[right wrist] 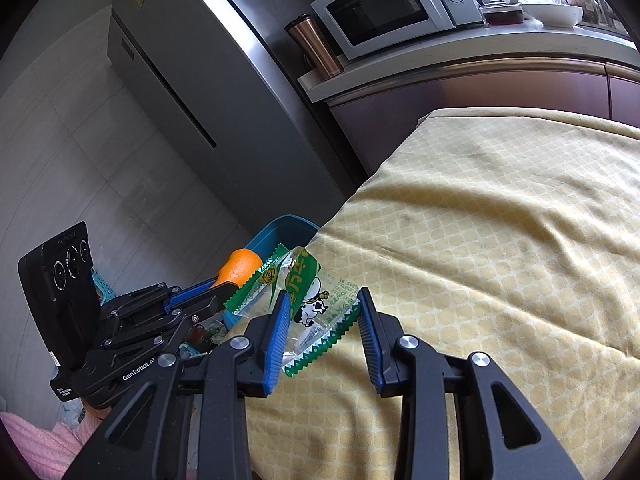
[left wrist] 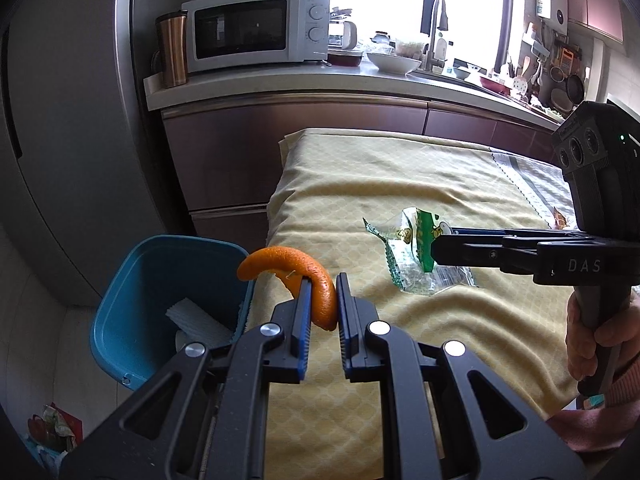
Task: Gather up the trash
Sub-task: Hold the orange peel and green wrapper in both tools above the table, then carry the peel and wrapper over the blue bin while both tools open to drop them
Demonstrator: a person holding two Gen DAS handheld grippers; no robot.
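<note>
Table [left wrist: 400, 200] with yellow cloth. Blue bin [left wrist: 132, 304] at table's 9 o'clock edge. Left gripper [left wrist: 322, 296]: clenched on orange peel [left wrist: 320, 280], beside the bin rim. Right gripper [right wrist: 324, 320]: jaws apart, astride clear-green wrapper [right wrist: 316, 304] lying on cloth.

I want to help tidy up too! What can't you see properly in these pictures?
- Blue bin: left wrist view, its near side and bottom hide behind the left gripper; contents partly shown.
- Orange peel: right wrist view shows only one end, the wrapper covers the rest.
- Wrapper: left wrist view, the right gripper covers its right part; whether it is pinched is unclear.
- Things on the floor: cut by the picture's edge.
</note>
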